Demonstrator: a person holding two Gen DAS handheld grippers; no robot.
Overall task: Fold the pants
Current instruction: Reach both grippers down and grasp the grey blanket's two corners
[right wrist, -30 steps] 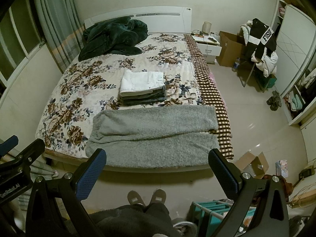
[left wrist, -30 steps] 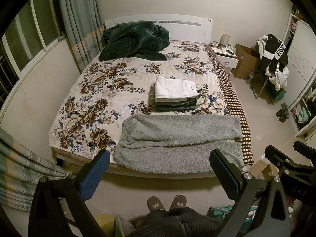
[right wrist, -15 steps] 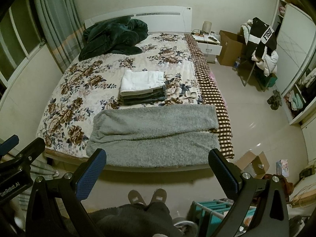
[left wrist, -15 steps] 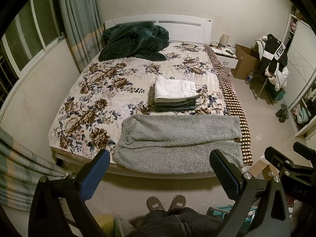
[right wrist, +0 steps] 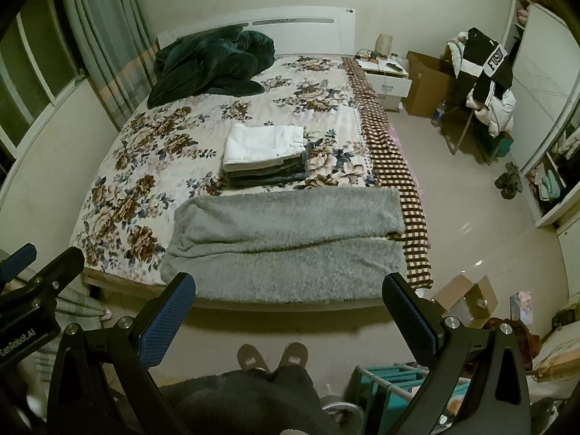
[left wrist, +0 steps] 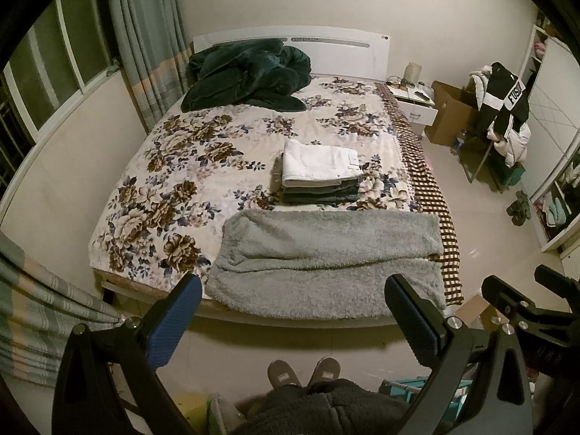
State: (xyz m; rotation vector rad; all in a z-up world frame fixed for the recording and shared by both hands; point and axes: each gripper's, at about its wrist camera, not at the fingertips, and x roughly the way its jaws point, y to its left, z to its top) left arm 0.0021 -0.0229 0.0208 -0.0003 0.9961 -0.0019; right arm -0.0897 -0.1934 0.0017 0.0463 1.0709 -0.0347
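Left tongs [left wrist: 293, 311] and right tongs [right wrist: 289, 311] spread, empty, above floor; grey fleece pants [left wrist: 326, 257] flat on bed [left wrist: 152, 195] foot.

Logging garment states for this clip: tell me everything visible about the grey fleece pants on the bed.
The grey fleece pants look thick and fuzzy, laid flat and folded lengthwise, one leg over the other, a seam line running across. They lie crosswise at the foot of the floral bedspread, in front of the folded stack. Neither tool touches them.

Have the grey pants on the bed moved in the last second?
No. The grey pants lie in the same place, their far edge just below the folded stack, their right end at the checked sheet.
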